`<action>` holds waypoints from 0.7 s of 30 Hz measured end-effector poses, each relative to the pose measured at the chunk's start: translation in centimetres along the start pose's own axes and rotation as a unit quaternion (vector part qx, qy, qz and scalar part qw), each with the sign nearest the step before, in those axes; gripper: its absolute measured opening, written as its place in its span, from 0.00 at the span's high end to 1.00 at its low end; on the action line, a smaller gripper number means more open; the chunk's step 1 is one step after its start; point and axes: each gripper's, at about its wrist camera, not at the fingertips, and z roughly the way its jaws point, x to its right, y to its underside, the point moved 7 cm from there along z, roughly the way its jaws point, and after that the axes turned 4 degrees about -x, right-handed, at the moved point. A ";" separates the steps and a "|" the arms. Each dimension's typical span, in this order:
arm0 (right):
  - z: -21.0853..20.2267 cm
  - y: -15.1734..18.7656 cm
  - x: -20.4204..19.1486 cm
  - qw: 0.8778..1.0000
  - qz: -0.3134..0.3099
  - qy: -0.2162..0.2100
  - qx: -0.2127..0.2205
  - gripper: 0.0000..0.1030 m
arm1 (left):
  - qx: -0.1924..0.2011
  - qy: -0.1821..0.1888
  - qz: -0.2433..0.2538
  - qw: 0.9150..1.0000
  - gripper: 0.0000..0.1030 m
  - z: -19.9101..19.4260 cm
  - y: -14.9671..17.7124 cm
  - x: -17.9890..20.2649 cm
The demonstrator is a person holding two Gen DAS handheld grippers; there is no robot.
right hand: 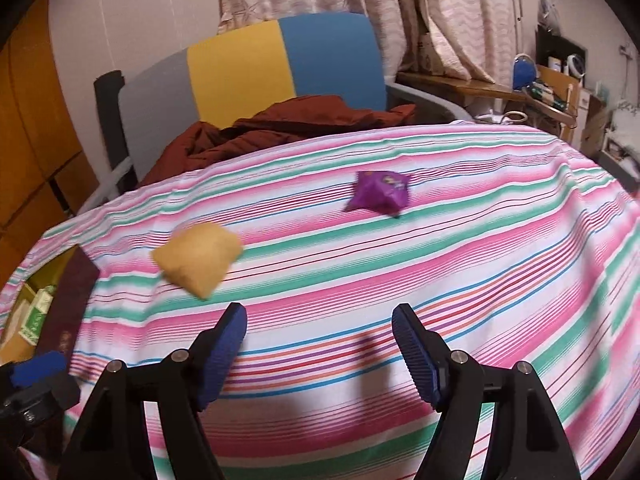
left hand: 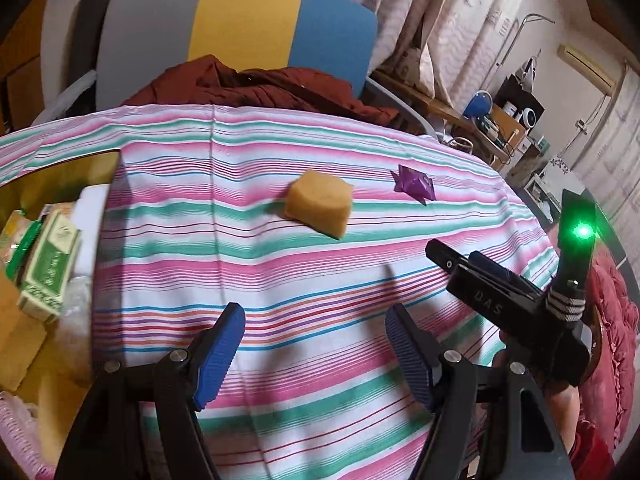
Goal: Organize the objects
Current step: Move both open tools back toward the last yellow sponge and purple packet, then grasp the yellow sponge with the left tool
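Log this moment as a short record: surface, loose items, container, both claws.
surface: striped cloth
loose items: yellow sponge and purple packet, lying apart on the cloth
container: box at the cloth's left edge, holding a green-and-white carton
left claw: open, nothing between the pads
right claw: open, nothing between the pads
background: chair with a dark red garment

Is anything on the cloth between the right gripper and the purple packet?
Nothing visible. The right gripper is open and empty, and only bare striped cloth lies between it and the purple packet. The yellow sponge sits off to the left.
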 end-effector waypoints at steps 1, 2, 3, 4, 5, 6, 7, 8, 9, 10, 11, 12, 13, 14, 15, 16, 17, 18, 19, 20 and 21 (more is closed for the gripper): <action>0.2 -0.2 0.4 1.000 0.000 0.004 0.000 0.26 | -0.001 0.002 0.003 1.000 0.28 0.2 0.0 0.3; 0.4 -0.4 0.9 1.000 0.000 0.010 0.001 0.26 | -0.002 0.005 0.007 1.000 0.28 0.4 -0.1 0.7; 0.6 -0.6 1.4 1.000 -0.001 0.015 0.002 0.26 | -0.005 0.007 0.012 1.000 0.28 0.7 -0.2 1.1; 0.8 -0.9 1.7 1.000 -0.003 0.021 0.003 0.26 | -0.007 0.008 0.015 1.000 0.28 1.1 -0.3 1.4; 1.0 -1.2 2.1 1.000 -0.006 0.028 0.003 0.26 | -0.009 0.009 0.019 1.000 0.28 1.4 -0.5 1.8; 1.3 -1.6 2.6 0.999 -0.010 0.037 0.005 0.26 | -0.009 0.011 0.024 1.000 0.28 1.8 -0.7 2.1; 1.4 -1.8 2.8 0.999 -0.011 0.041 0.006 0.26 | -0.009 0.011 0.028 1.000 0.28 2.2 -1.1 2.4; 1.6 -2.1 3.3 0.999 -0.011 0.047 0.010 0.26 | -0.007 0.007 0.033 0.999 0.28 2.6 -1.5 2.6; 1.8 -2.2 3.8 0.999 -0.008 0.052 0.013 0.25 | -0.004 0.000 0.039 0.999 0.28 3.2 -2.2 2.7; 2.0 -2.2 4.1 0.999 -0.004 0.052 0.012 0.25 | -0.002 -0.007 0.041 0.999 0.28 3.7 -2.7 2.7; 2.2 -2.1 4.6 0.999 0.008 0.050 0.011 0.25 | 0.000 -0.013 0.042 0.999 0.27 4.0 -3.2 2.7; 2.3 -2.1 4.7 0.999 0.013 0.050 0.012 0.25 | 0.002 -0.020 0.043 0.999 0.27 4.4 -3.8 2.6; 2.3 -1.9 5.1 0.998 0.022 0.050 0.016 0.25 | 0.004 -0.025 0.042 0.999 0.26 4.8 -4.4 2.5; 2.3 -1.8 5.1 0.998 0.026 0.051 0.019 0.25 | 0.007 -0.029 0.042 0.999 0.24 5.1 -5.0 2.4; 2.3 -1.7 5.3 0.998 0.030 0.051 0.022 0.25 | 0.009 -0.036 0.043 0.998 0.24 5.6 -5.7 2.3; 2.2 -1.6 5.3 0.998 0.032 0.051 0.024 0.25 | 0.006 -0.042 0.043 0.998 0.23 6.1 -6.3 2.1; 2.2 -1.6 5.4 0.998 0.033 0.052 0.025 0.25 | 0.005 -0.045 0.043 0.998 0.23 6.5 -7.0 2.1; 2.2 -1.6 5.4 0.998 0.033 0.053 0.026 0.25 | 0.004 -0.044 0.045 0.998 0.23 7.1 -7.6 2.2; 2.3 -1.6 5.3 0.998 0.032 0.054 0.027 0.25 | 0.003 -0.045 0.048 0.998 0.22 7.6 -8.0 2.2; 2.3 -1.5 5.3 0.998 0.030 0.056 0.028 0.25 | -0.001 -0.050 0.052 0.997 0.22 8.3 -8.3 2.2; 2.4 -1.6 5.2 0.998 0.028 0.057 0.027 0.25 | -0.009 -0.058 0.053 0.997 0.22 9.1 -8.6 2.1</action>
